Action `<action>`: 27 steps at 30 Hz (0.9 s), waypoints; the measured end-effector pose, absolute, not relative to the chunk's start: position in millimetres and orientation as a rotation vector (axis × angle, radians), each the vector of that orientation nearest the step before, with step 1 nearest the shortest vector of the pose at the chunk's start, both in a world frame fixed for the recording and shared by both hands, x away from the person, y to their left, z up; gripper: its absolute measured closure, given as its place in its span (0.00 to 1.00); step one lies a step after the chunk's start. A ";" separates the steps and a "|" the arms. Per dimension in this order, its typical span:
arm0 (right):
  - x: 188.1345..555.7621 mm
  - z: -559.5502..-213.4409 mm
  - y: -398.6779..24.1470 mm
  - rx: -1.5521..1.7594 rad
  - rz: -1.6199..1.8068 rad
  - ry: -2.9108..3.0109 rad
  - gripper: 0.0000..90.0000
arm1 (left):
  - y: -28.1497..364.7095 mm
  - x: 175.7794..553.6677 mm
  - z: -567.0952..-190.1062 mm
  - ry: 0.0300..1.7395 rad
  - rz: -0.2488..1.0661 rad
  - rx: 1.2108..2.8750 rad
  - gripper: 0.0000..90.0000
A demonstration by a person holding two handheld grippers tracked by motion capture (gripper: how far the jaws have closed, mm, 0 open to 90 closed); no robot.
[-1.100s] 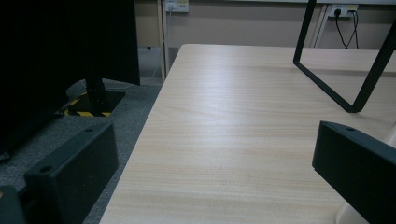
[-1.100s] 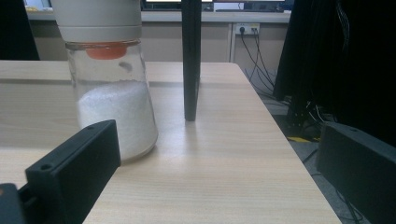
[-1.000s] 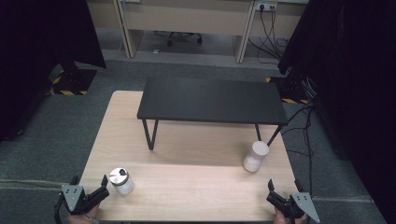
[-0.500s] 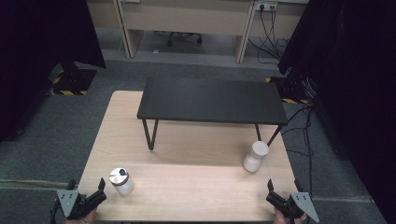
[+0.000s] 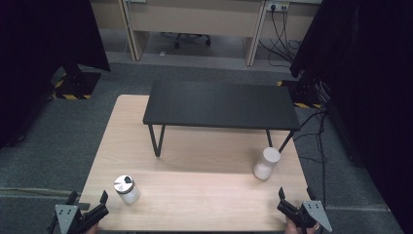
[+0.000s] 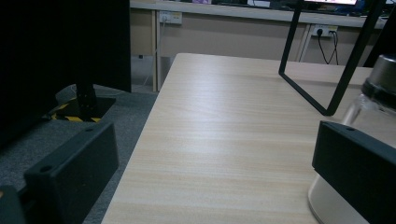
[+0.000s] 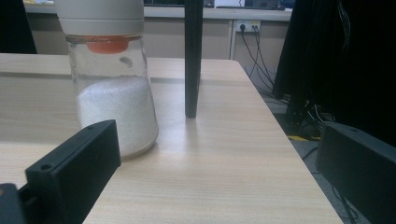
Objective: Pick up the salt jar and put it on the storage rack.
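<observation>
A small glass jar with a metal lid (image 5: 126, 189) stands near the table's front left. In the left gripper view the same jar (image 6: 373, 93) rises just behind the right jaw. My left gripper (image 5: 88, 201) (image 6: 215, 154) hovers at the front left edge, open, with only bare tabletop between its jaws. At the right stands a white-lidded jar (image 5: 266, 163) holding white granules (image 7: 114, 107). My right gripper (image 5: 294, 199) (image 7: 215, 158) sits at the front right corner, open and empty, a little short of that jar, which is off to its left.
A low black shelf (image 5: 221, 105) on thin black legs (image 7: 192, 56) spans the back half of the wooden table (image 5: 204, 204). Grey carpet surrounds the table, black curtains hang at both sides, and cables lie on the floor at the right.
My left gripper has drawn back slightly toward the table's front edge. The right gripper and both jars have stayed where they were.
</observation>
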State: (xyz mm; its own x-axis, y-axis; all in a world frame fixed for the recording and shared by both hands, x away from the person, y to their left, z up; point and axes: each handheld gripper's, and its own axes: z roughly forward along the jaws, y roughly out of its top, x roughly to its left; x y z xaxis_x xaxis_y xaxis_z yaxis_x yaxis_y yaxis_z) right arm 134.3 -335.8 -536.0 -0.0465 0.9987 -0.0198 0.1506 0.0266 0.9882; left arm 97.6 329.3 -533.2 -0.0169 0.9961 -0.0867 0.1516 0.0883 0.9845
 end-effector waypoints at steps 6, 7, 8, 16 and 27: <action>134.2 -536.2 -335.7 1.279 1.149 1.365 0.00 | 329.5 91.0 -533.2 1.344 1.071 1.246 0.00; 134.2 -536.2 -335.5 1.278 1.149 1.365 0.00 | 329.4 89.9 -533.0 1.339 1.071 1.246 0.00; 134.2 -536.2 -335.5 1.278 1.149 1.365 0.00 | 329.3 88.9 -532.5 1.335 1.070 1.247 0.00; 134.2 -536.1 -335.4 1.279 1.149 1.366 0.00 | 324.8 81.5 -527.2 1.299 1.062 1.247 0.00; 133.7 -536.7 -336.1 1.276 1.154 1.364 0.00 | 317.4 82.8 -522.5 1.254 1.045 1.279 0.00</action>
